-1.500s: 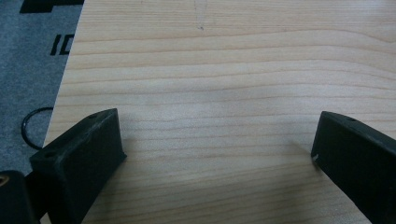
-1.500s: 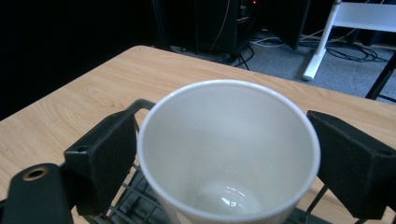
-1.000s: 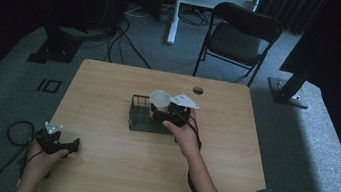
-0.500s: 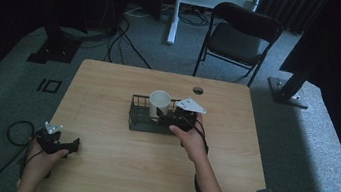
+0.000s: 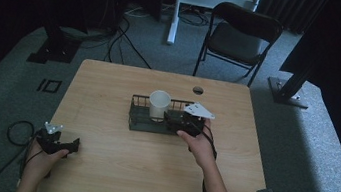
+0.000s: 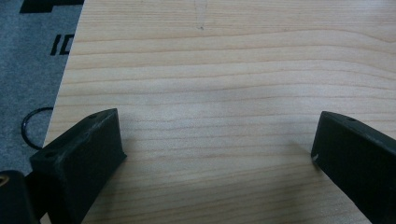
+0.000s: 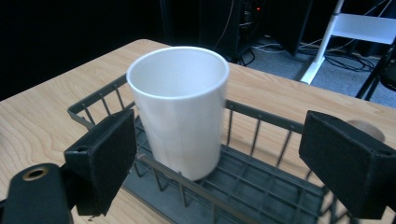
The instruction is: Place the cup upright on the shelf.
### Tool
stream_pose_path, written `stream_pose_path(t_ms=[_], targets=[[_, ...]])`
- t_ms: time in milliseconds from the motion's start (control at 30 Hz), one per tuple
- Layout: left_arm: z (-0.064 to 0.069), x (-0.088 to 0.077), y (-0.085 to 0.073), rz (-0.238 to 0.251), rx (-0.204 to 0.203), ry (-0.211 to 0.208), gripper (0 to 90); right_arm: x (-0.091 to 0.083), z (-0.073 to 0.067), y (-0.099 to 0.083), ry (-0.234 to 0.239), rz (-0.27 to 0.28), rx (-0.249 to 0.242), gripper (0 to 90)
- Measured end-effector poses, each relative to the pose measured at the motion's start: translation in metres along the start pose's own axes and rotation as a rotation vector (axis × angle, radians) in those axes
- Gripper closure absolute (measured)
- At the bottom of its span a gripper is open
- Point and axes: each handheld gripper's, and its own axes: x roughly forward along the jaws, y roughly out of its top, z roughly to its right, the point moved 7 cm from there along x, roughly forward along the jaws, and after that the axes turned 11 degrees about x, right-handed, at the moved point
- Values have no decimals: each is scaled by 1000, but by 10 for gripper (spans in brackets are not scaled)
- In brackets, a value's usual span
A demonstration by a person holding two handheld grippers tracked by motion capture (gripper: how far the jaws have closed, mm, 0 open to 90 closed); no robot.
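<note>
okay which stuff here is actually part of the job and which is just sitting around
Part of the job:
white cup, upright in the tray
dark wire tray
right hand-held gripper, jaws open at the tray's edge

Just about:
left hand-held gripper, open over the table's near left corner
folding chair
floor cables

I count one white cup and one dark wire basket around it. One wooden table carries both. I hold two grippers, my left gripper and my right gripper. Beyond the table stands one folding chair. The floor cables are too tangled to count, perhaps several.
</note>
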Motion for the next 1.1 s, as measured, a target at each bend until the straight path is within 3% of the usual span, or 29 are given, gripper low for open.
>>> stream_pose_path(t_ms=[567,1100], targets=[[0,0,0,-1,1,0,24,-35,34,-20,-44,9,-12,110],[0,0,0,-1,1,0,24,-55,60,-46,-76,-8,3,111]])
